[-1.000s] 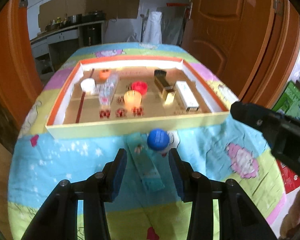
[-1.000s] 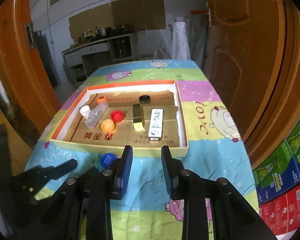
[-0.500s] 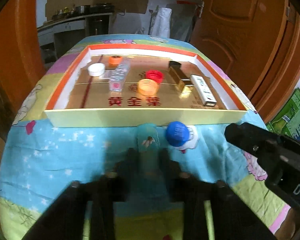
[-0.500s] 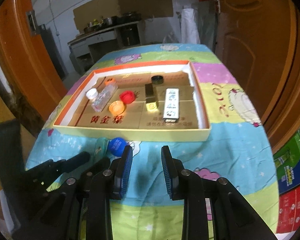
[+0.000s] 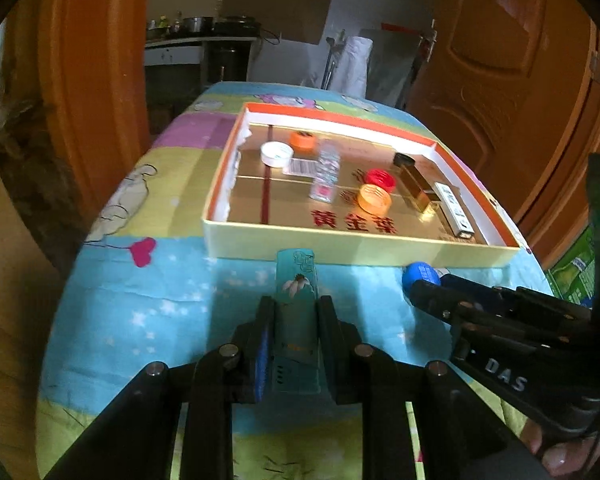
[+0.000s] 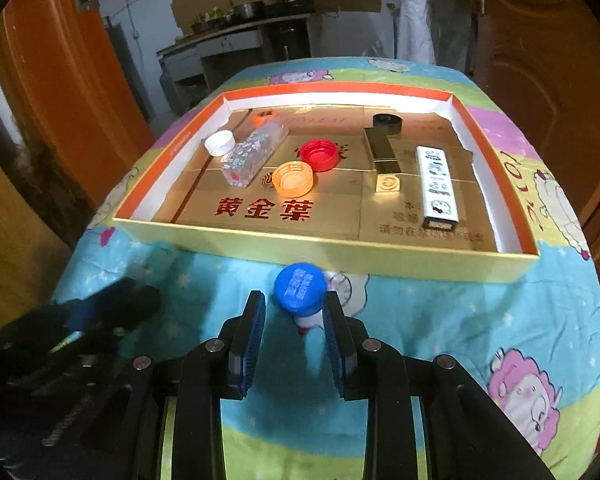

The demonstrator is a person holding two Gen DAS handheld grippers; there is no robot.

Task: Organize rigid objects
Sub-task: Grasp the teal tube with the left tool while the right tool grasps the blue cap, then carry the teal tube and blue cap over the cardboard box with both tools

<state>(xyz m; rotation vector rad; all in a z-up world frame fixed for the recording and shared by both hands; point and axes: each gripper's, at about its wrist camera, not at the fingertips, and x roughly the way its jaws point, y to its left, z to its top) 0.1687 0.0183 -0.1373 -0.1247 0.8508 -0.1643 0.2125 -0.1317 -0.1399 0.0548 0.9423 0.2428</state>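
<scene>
Both grippers low at the tray's near wall, tablecloth underneath.
L view: left gripper (image 5: 296, 328) clamped on teal flat case (image 5: 298, 308), near end hidden; blue cap (image 5: 421, 275) part-covered. R view: right gripper (image 6: 295, 322) jaws apart beside that cap (image 6: 300, 289), contact unclear; tray (image 6: 340, 246) holds caps, boxes.

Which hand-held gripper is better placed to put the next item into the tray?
Left. The left hand-held gripper is shut on the teal box near the tray; the right hand-held gripper only straddles the blue cap, ungripped.
</scene>
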